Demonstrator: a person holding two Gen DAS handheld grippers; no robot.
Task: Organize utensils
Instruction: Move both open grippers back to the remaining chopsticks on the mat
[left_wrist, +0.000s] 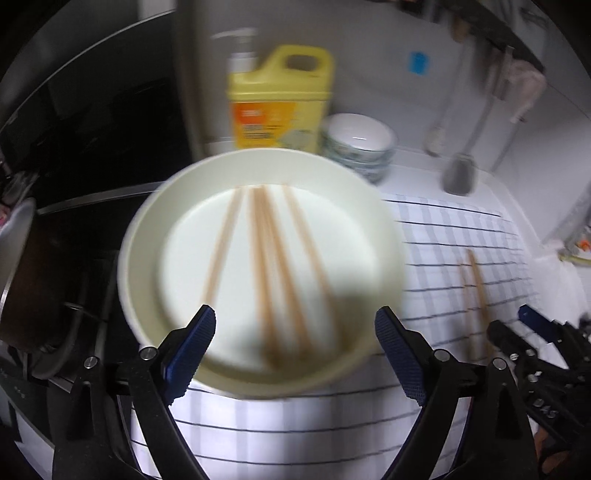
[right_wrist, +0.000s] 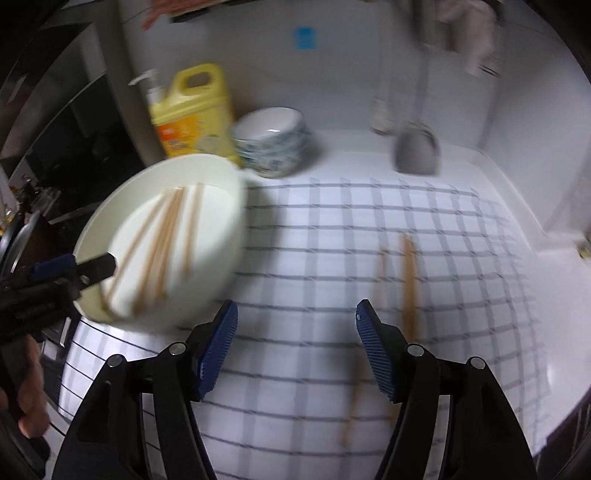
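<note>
The left tongs (left_wrist: 295, 321) stand wide open in front of a cream bowl (left_wrist: 155, 236), their blue pads on either side of its near rim, with nothing between them; whether the pads touch the rim cannot be told, since the picture is smeared by motion. Four or so wooden chopsticks (left_wrist: 266, 266) lie inside the bowl, fanned out from the near side toward the far side. The bowl sits at the left edge of a white cloth with dark checks (left_wrist: 443, 236) spread on the tabletop (right_wrist: 517, 206). The right tongs (right_wrist: 295, 314) are also spread wide and hold nothing; they hang over the checked cloth, to the right of the bowl. Two more chopsticks lie loose on the cloth, well apart from the bowl: one (right_wrist: 408, 280) just beyond the right pad of the right tongs, the other (right_wrist: 351, 406) running under the gap between the pads. In the left wrist view these loose chopsticks show near the right edge, close to the tip of the right tongs. Behind the bowl stand a yellow jug with a handle (left_wrist: 280, 99) and, just beside it, a stack of patterned bowls (left_wrist: 358, 144). Further right, a grey ladle-like utensil (right_wrist: 415, 147) hangs down against the white wall.
</note>
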